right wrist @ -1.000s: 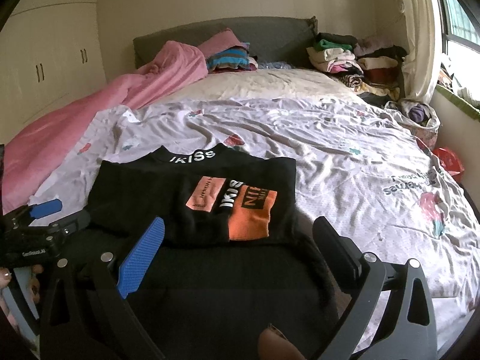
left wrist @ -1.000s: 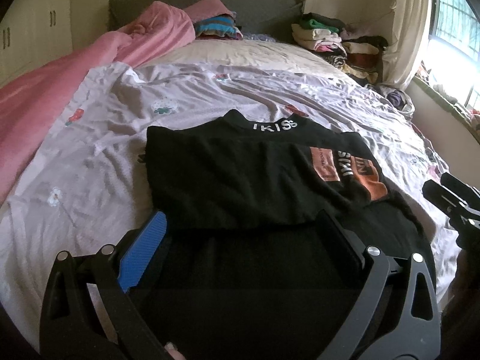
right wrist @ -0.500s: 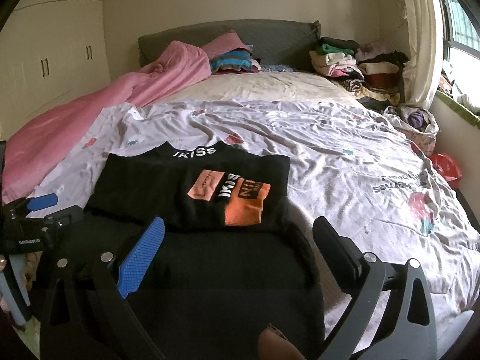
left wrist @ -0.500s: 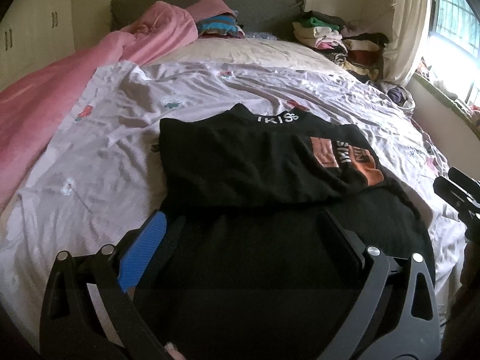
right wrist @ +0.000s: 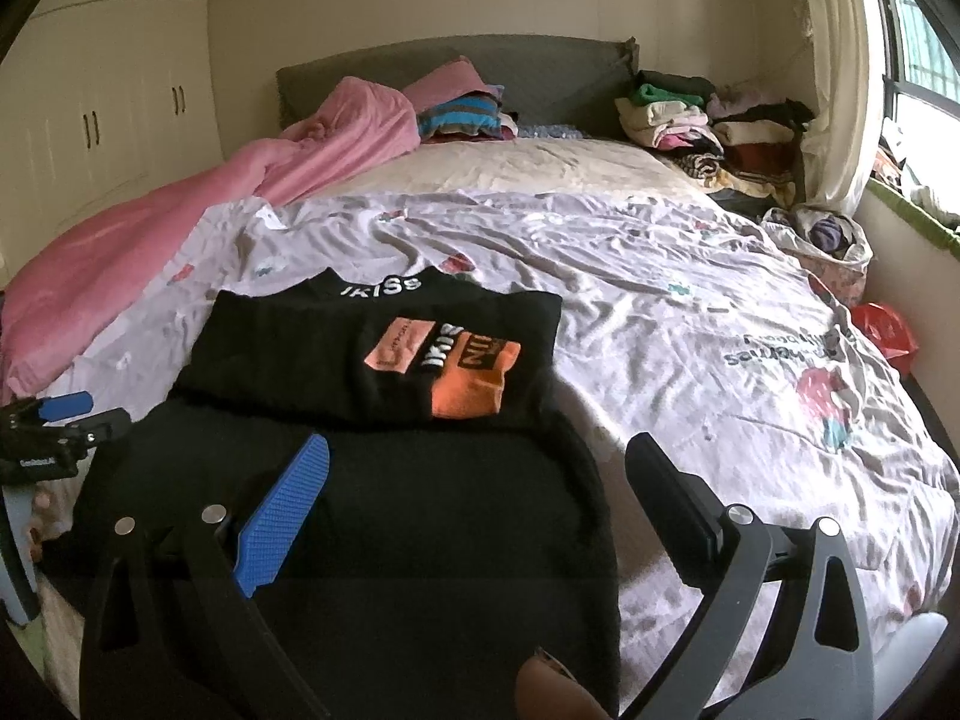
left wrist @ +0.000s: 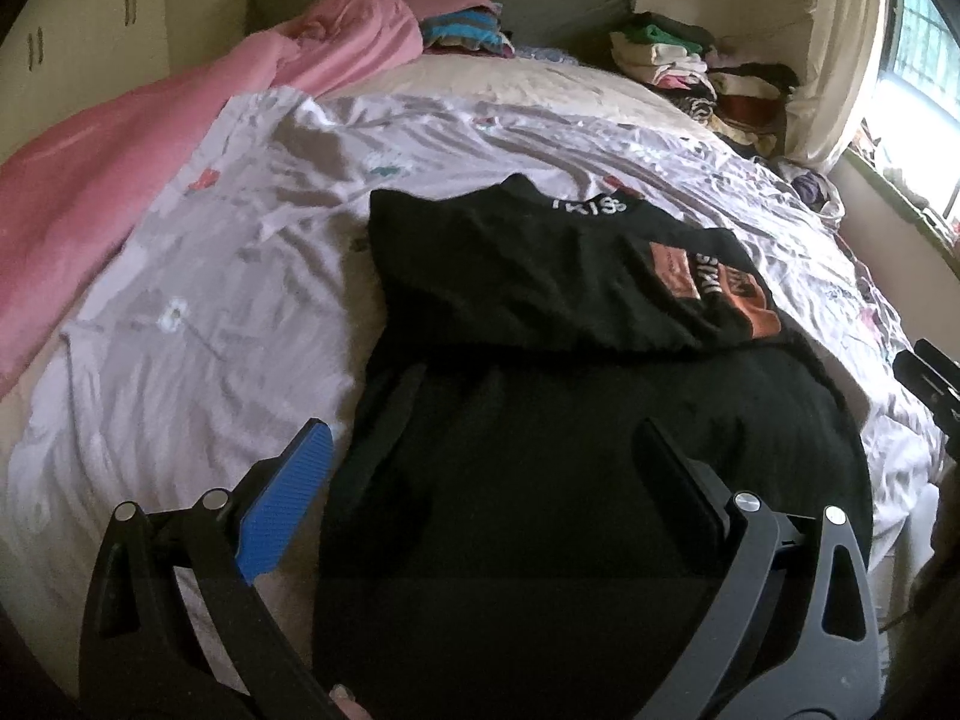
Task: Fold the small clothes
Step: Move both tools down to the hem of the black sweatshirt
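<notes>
Here, black top point(right wrist: 372, 372) on bed, collar reading "IKISS" (orange patch illegible)

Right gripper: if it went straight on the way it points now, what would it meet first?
Probably the black shirt lying below the open right gripper, near its right edge; depth is unclear.

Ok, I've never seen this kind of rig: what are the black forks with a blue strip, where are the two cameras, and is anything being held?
No robot here: a person holds a two-finger gripper in each hand, each with a camera looking along its fingers. One view shows the left gripper, the other the right gripper; both stand open and hold nothing. Under them, on the pale lilac printed bedsheet, lies a black T-shirt with an orange print, its upper part already folded. Behind are a pink blanket and stacks of folded clothes.
</notes>
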Demonstrator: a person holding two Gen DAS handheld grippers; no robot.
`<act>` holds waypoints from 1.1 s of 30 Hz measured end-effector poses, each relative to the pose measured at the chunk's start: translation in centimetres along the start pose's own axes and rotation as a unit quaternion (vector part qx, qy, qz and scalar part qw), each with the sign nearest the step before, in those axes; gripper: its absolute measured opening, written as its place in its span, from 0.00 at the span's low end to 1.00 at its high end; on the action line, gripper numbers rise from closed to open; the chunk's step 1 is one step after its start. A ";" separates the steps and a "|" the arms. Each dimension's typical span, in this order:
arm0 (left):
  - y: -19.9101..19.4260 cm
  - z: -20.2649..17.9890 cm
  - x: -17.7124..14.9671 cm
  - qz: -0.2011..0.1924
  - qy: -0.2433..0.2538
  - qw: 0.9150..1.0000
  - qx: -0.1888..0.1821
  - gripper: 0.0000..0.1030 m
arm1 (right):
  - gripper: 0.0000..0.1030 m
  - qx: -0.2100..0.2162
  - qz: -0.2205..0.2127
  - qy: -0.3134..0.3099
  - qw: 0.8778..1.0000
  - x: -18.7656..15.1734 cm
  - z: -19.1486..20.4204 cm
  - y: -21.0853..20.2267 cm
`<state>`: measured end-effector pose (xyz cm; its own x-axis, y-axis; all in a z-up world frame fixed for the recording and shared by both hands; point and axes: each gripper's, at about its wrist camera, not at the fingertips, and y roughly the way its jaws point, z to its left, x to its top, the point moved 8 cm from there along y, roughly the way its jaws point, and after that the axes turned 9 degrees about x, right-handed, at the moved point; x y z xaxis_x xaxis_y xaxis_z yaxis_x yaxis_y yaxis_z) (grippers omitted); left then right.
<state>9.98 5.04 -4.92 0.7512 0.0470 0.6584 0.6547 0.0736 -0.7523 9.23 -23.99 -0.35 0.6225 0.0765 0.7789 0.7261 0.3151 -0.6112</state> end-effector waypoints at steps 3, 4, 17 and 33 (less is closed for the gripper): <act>-0.4 0.8 -0.7 0.003 -0.002 1.000 0.008 0.91 | 0.96 0.000 0.004 -0.001 1.000 -0.5 -0.2 -0.2; -0.4 1.0 -0.9 0.004 -0.002 1.000 0.009 0.91 | 0.96 0.001 0.005 -0.001 1.000 -0.7 -0.2 -0.3; -0.8 4.7 -4.1 0.042 -0.030 0.999 0.017 0.91 | 0.96 -0.002 0.015 0.007 1.000 -2.5 -1.5 -1.3; -2.1 6.8 -8.4 0.087 -0.042 0.995 -0.006 0.73 | 0.96 -0.006 0.043 0.007 0.999 -5.2 -2.5 -1.9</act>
<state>1.72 11.30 -8.66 0.8436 0.1414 0.5180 0.5173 0.0446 -0.8546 5.32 -27.40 -3.60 0.6861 0.0899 0.7220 0.6738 0.2957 -0.6771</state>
